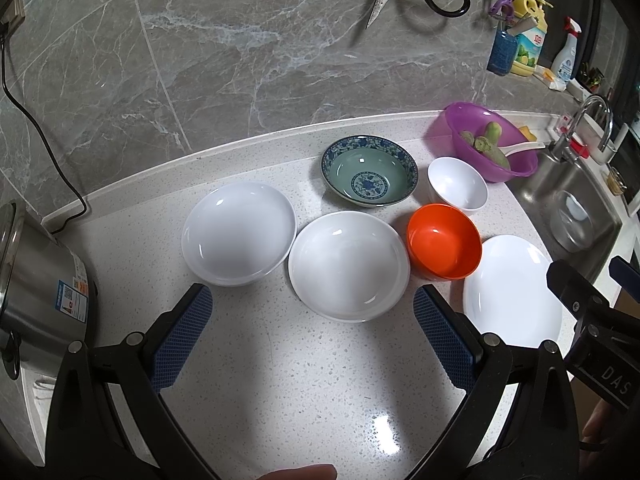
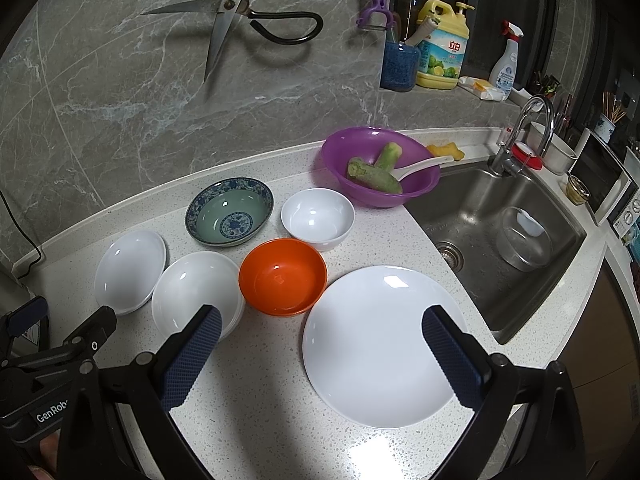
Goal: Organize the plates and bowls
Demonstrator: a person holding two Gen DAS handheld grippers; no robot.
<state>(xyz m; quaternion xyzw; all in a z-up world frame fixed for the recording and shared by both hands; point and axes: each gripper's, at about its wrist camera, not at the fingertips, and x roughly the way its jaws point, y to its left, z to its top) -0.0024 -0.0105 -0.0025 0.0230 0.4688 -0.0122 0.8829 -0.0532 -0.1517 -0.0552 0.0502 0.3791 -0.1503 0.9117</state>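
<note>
On the speckled white bench (image 2: pixel 280 380) beside the sink (image 2: pixel 480 208) I count six dishes: three white plates, namely a large one (image 2: pixel 380 348) nearest the sink and two smaller deep ones (image 1: pixel 348 266) (image 1: pixel 239 233) side by side to its left, plus three bowls, one orange (image 2: pixel 283 276), one small white (image 2: pixel 317 218) and one blue-patterned (image 2: pixel 230 212) behind them. A purple basin (image 2: pixel 380 166) holding green vegetable pieces stands at the back, just beside the sink. Both tools hang above the bench gripping nothing: the left hand-held gripper (image 1: pixel 312 336) has its jaws spread wide before the middle deep plate, and the right hand-held gripper (image 2: pixel 320 356) is spread just as wide over the large plate.
</note>
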